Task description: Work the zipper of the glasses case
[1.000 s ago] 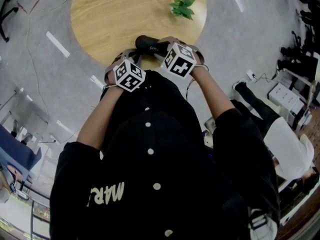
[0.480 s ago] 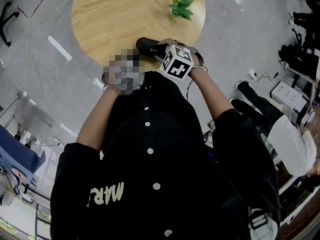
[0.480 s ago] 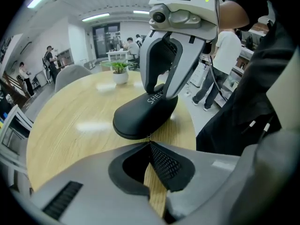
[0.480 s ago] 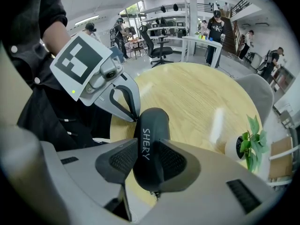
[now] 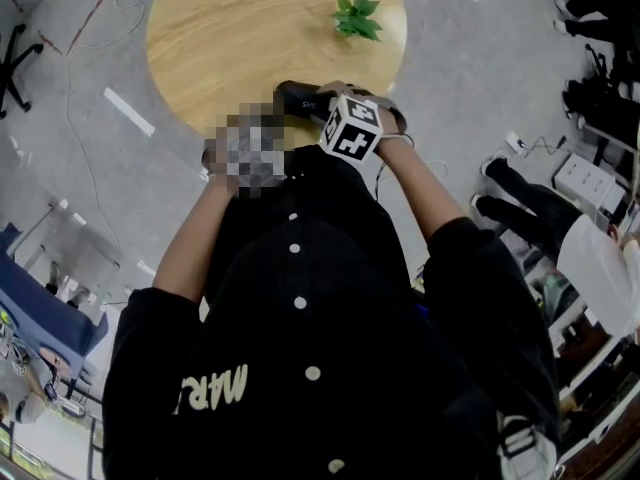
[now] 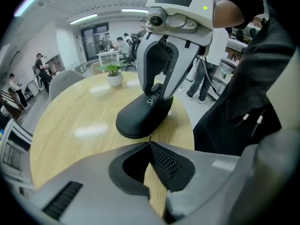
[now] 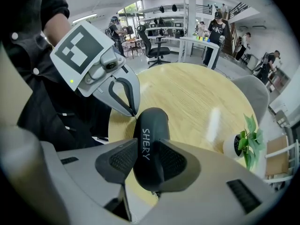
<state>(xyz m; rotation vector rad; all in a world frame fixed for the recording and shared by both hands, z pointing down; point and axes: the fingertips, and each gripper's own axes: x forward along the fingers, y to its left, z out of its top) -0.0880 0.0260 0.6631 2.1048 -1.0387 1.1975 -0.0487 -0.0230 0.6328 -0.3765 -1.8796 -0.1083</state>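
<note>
**Pinching at the case's end, zip yet to run**

Clamping down on both ends now! The right gripper (image 7: 147, 159) has its jaws pressed on either flank of the black glasses case (image 6: 140, 118), pinning it flat on the round wooden table (image 5: 230, 38), right at the table's near edge, hard by the person's body. The left gripper (image 6: 150, 144) has its jaws fully together, tips meeting at the case's rounded end; a thin sliver there looks like the zipper pull (image 6: 150, 137), and they seem to nip it, though it is too small to be sure.

How far along? By my reading, barely started: the case looks closed all round, no gap showing, so the catch is made and the whole run of the zip is left to do.

Pose: both forearms reach forward side by side, both grippers tipped steeply downward, left one beside the right, noses nearly facing across the case. A small potted plant (image 5: 356, 15) sits far right, well apart.
</note>
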